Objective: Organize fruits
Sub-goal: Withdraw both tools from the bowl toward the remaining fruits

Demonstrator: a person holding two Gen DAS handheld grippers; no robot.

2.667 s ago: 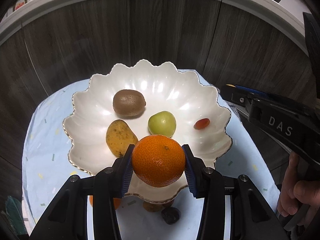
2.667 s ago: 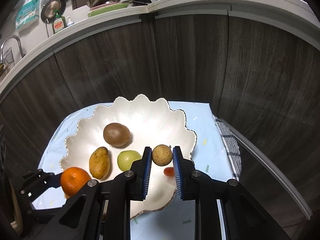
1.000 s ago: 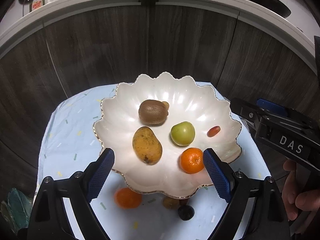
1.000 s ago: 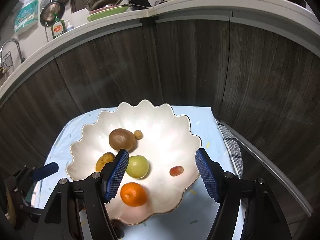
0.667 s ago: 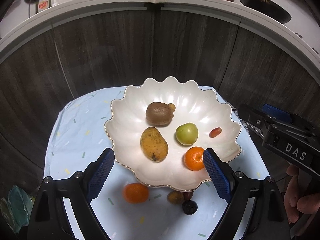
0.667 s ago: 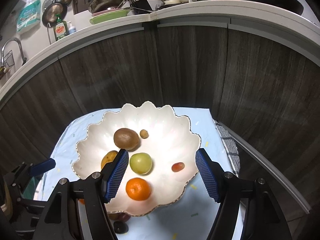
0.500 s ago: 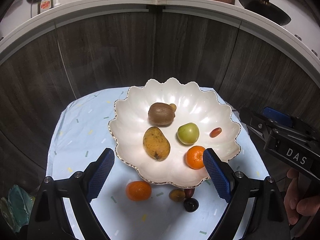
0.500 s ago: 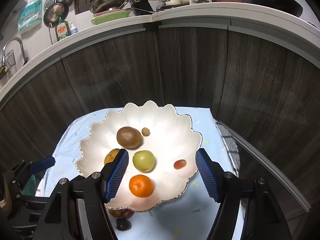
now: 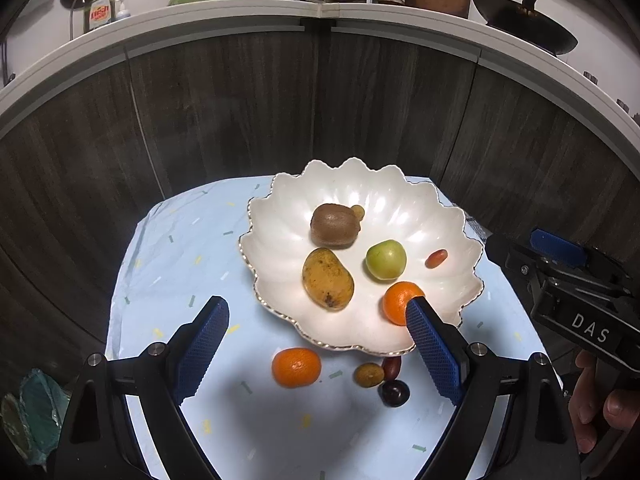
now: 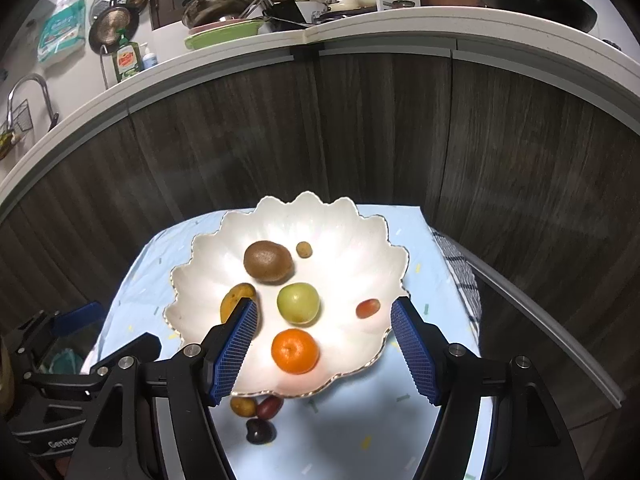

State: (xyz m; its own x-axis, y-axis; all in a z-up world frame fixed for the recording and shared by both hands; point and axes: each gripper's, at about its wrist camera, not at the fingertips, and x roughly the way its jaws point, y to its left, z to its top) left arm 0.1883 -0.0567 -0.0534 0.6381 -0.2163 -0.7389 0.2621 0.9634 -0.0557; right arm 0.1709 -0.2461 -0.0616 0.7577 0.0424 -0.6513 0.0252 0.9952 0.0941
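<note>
A white scalloped plate (image 9: 280, 236) (image 10: 352, 248) holds a kiwi (image 9: 334, 225), a mango (image 9: 327, 278), a green fruit (image 9: 386, 259), a red grape (image 9: 436, 258), a tangerine (image 9: 396, 300) (image 10: 295, 351) and a small brown longan (image 10: 304, 249). On the pale blue cloth before the plate lie a second tangerine (image 9: 296, 367), a small yellow-brown fruit (image 9: 369, 374), a red fruit (image 9: 391, 366) and a dark fruit (image 9: 393, 394). My left gripper (image 9: 316, 320) hangs open and empty over the cloth. My right gripper (image 10: 324, 320) is open and empty above the plate's near side.
The small cloth-covered table (image 9: 180, 264) stands against dark wood cabinet fronts (image 9: 320, 100). A counter above carries dishes, a wok and soap bottles. A checked towel (image 10: 460, 276) hangs at the table's right edge. A hand (image 9: 596, 408) holds the right gripper's handle.
Both grippers let go of their fruit, the tangerine and the longan now lying on the plate, and have drawn back and up, so more cloth and loose fruit show.
</note>
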